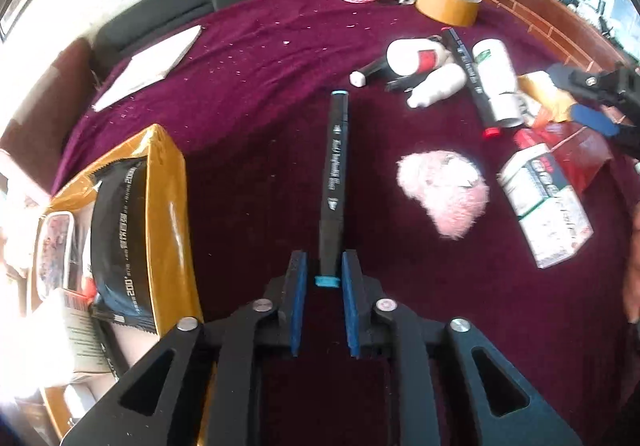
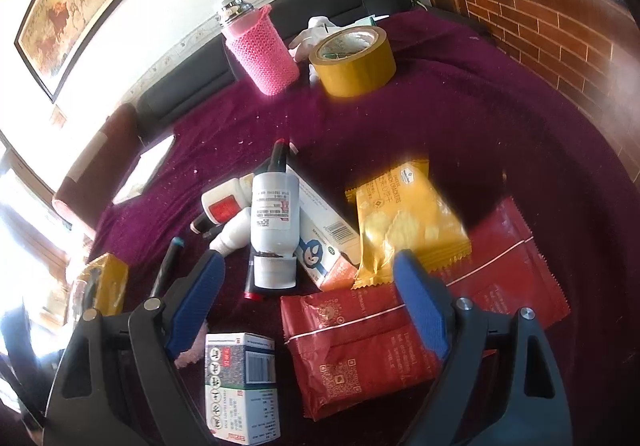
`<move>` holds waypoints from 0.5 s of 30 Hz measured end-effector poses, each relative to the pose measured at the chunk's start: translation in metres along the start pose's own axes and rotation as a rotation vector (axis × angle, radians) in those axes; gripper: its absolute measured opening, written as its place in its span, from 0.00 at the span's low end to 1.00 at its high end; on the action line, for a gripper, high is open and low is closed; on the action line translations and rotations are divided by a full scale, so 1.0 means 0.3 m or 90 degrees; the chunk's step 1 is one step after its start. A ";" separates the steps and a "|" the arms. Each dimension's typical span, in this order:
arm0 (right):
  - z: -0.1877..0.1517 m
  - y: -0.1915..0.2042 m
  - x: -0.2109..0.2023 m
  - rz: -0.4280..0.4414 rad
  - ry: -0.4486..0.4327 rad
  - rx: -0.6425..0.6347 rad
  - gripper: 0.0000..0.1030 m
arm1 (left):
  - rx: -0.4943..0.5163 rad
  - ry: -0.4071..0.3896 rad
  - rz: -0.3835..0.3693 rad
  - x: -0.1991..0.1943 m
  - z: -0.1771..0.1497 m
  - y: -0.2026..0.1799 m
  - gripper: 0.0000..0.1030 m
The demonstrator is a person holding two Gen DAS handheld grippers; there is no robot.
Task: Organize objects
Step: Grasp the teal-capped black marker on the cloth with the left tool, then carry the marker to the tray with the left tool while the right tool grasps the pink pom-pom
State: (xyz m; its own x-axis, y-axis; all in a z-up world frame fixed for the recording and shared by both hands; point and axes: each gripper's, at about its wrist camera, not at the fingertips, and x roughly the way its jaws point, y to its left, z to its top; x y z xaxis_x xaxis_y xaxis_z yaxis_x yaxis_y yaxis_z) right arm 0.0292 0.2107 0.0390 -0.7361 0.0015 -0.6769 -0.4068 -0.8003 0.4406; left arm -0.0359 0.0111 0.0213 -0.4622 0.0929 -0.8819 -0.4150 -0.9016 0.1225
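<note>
Maroon cloth (image 1: 260, 57) by brick wall (image 2: 540, 25); left claw (image 1: 324, 278) grips marker (image 1: 334, 181), right claw (image 2: 308, 286) wide, empty.

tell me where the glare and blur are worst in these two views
Left wrist view: sunlight burns out the lower left around the yellow box; the pink fluffy ball looks soft and smeared, while the black marker in the left tool stays sharp. Right wrist view: the left edge is washed white, and the yellow snack packet glows with a blurred halo.
</note>
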 end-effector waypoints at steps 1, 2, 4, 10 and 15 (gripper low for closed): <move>0.000 -0.002 -0.002 0.002 -0.001 0.002 0.84 | -0.007 0.004 0.000 0.011 0.005 0.002 0.23; -0.001 -0.003 -0.003 0.002 -0.002 0.003 0.84 | -0.016 0.003 -0.001 0.023 0.015 0.003 0.24; 0.001 -0.001 -0.005 -0.002 -0.006 0.001 0.84 | -0.023 -0.006 0.014 0.047 0.038 -0.001 0.25; 0.004 0.002 -0.001 -0.005 -0.010 -0.003 0.84 | -0.017 -0.031 0.015 0.076 0.071 -0.018 0.13; -0.003 0.013 0.000 0.003 -0.012 -0.011 0.84 | -0.076 -0.049 -0.033 0.005 0.019 0.001 0.11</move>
State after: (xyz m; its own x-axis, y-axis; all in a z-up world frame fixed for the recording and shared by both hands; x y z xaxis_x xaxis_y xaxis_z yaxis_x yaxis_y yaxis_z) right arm 0.0281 0.2070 0.0402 -0.7481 0.0095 -0.6636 -0.3940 -0.8109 0.4326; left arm -0.0412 0.0134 0.0227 -0.5036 0.1682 -0.8474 -0.3454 -0.9383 0.0190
